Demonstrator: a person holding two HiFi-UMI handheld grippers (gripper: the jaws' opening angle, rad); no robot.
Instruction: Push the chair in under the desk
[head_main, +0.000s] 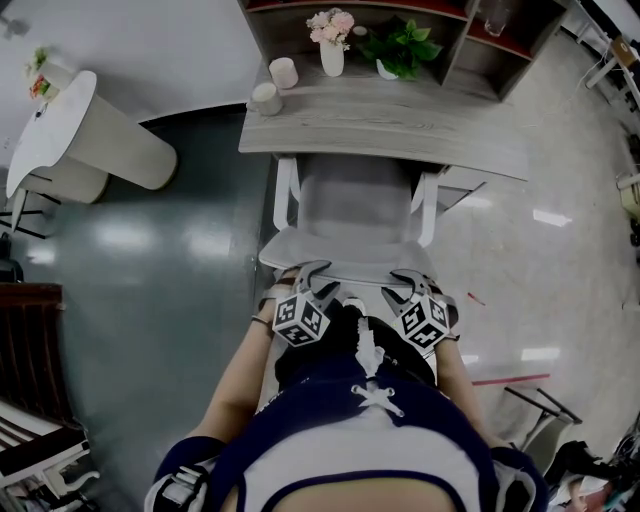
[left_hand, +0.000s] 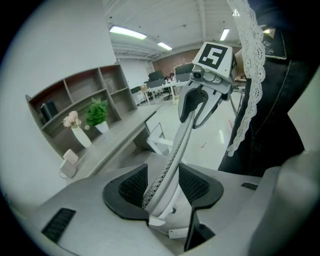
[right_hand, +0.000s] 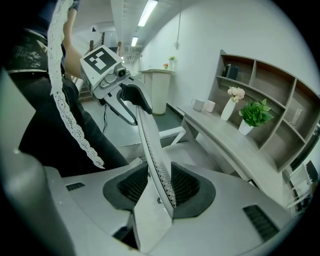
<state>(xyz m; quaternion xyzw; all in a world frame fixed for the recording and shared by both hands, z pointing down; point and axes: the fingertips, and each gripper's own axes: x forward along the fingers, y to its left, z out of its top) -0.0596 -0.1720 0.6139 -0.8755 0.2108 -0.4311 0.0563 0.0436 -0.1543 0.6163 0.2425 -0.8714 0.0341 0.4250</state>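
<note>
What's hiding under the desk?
The front of the chair tucks under the desk. The desktop covers anything deeper in, and the chair's legs can't be seen.

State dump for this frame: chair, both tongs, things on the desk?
chair: partly under the desk, backrest sticking out
left tongs: open, astride the backrest's top edge
right tongs: open, astride the same edge
vase: upright, flowers in it
potted plant: upright
cups: upright on the desk
</note>
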